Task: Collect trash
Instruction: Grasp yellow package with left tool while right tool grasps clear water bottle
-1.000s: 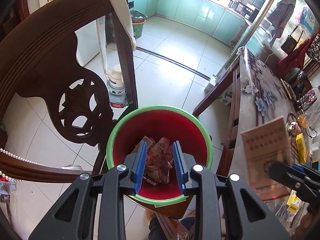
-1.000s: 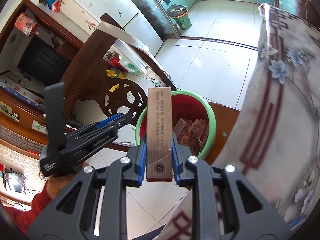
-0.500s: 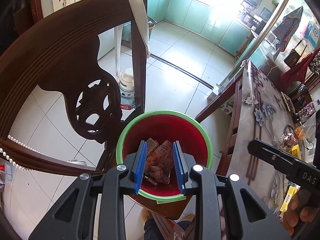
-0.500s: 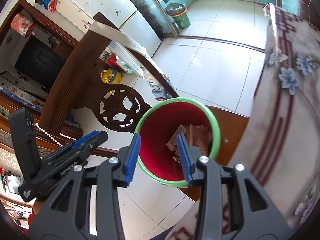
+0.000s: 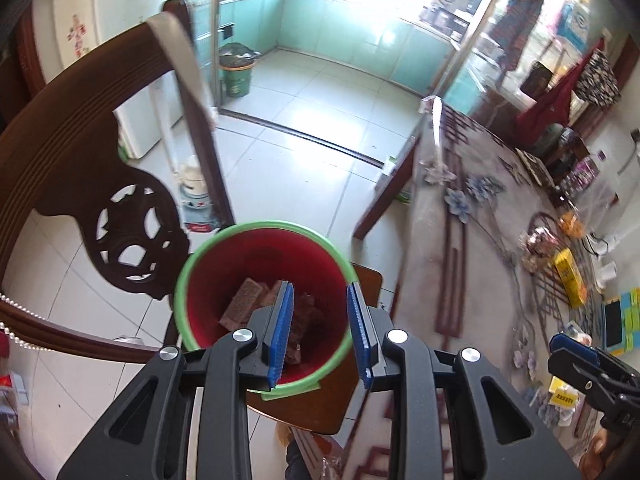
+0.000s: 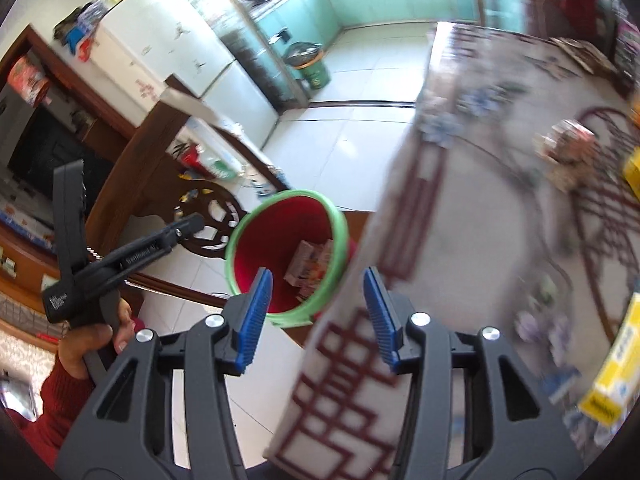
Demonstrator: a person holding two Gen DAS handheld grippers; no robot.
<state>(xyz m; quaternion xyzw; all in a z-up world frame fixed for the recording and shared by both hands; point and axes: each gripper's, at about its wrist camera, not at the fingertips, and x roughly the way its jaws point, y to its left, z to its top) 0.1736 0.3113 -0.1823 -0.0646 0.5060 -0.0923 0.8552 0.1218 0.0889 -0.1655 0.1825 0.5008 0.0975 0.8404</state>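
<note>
Trash boxes (image 6: 618,364) lie on table, fwd-right of my right gripper (image 6: 316,316): jaws just opened, empty. Left gripper (image 5: 320,330) narrow, empty, farther.

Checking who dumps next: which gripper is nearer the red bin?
Left. The left gripper hangs right over the red bin, empty; the right gripper is off beside it, over the table edge.

Left gripper (image 5: 320,330): black frame, blue ribbed pads, silver screws | right gripper (image 6: 318,316): same build | sleeve (image 6: 60,392): red
</note>
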